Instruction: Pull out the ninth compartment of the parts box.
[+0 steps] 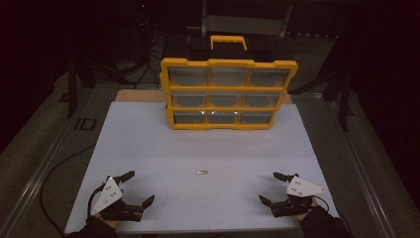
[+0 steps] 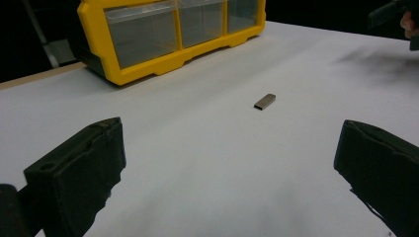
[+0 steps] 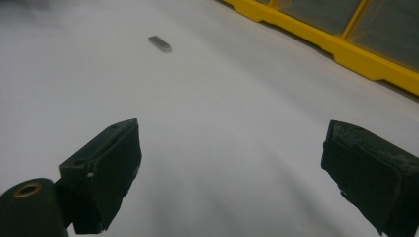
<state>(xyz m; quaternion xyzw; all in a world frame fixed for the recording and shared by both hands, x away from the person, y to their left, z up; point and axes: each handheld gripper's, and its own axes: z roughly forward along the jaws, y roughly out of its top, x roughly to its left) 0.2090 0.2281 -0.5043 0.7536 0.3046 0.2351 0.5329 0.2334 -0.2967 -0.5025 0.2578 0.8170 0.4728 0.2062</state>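
Inspector: Nearest the camera, your left gripper (image 1: 134,188) sat at the near left edge of the white board (image 1: 148,144), jaws spread wide, holding nothing.

Operator: And the piece?

Inspector: It was a small metal bar (image 1: 201,172), lying loose mid-board between both tools, well short of the yellow drawer organizer (image 1: 228,92).

Operator: My right?

Inspector: Your right gripper (image 1: 270,187) was likewise spread and empty, apparently poised to approach.

open white board (image 1: 163,148) — yellow organizer (image 1: 229,94) blocking far edge
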